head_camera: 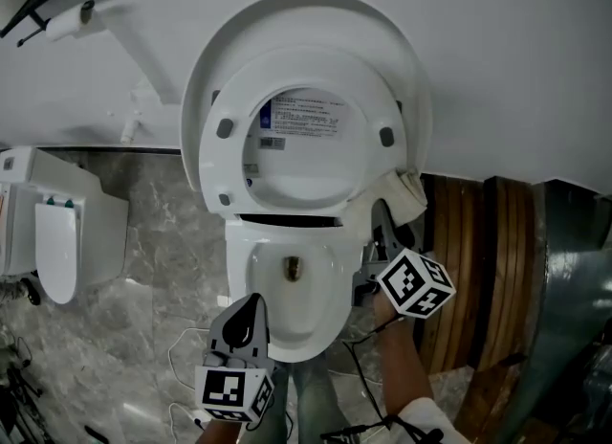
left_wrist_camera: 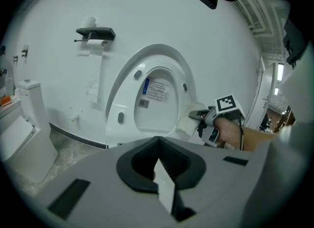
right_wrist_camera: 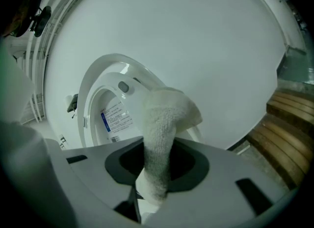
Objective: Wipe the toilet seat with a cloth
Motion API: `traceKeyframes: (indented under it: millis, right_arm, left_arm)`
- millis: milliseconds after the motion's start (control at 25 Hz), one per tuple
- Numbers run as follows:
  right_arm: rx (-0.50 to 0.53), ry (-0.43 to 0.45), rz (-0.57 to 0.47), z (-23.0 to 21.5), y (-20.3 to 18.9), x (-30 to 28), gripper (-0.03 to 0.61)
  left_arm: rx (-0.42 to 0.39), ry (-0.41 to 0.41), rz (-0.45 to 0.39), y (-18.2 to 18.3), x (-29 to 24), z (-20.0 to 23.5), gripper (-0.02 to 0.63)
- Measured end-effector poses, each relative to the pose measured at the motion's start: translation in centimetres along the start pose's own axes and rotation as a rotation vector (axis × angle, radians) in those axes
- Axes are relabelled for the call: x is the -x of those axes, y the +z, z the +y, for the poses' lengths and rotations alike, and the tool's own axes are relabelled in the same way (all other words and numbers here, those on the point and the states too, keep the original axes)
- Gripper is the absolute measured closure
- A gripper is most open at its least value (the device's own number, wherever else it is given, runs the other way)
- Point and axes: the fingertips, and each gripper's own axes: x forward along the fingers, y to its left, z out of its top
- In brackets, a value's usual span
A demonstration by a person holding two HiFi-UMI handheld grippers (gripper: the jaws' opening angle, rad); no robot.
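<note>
You're pinching cloth (right_wrist_camera: 164,138) in right gripper (right_wrist_camera: 151,192), long axis running ahead from jaws toward seat (head_camera: 226,159); left gripper (left_wrist_camera: 162,173) sitting closed, empty.

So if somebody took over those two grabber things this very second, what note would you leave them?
Left gripper: shut, empty, low in front of the bowl.
Right gripper: shut on the cloth, at the lower right edge of the raised toilet seat.
Done: seat is up and the cloth is at its edge. How much has been wiped does not show.
Left: wipe round the seat ring, probably all of it.
</note>
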Motion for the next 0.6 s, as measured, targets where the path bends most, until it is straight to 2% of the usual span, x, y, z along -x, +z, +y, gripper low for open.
traceKeyframes:
  millis: [240,600]
  right_arm:
    - [0.017,0.005,-0.028,-1.4,-2.5,1.1,0.476]
    - [0.063,-0.050,-0.046,-3.9,-6.0,1.3,0.477]
  left_arm:
    - [0.025,0.006,0.002,-2.5,-0.2,0.8,0.617]
    - [0.045,0.005,0.020,-5.1,0.0,1.9,0.617]
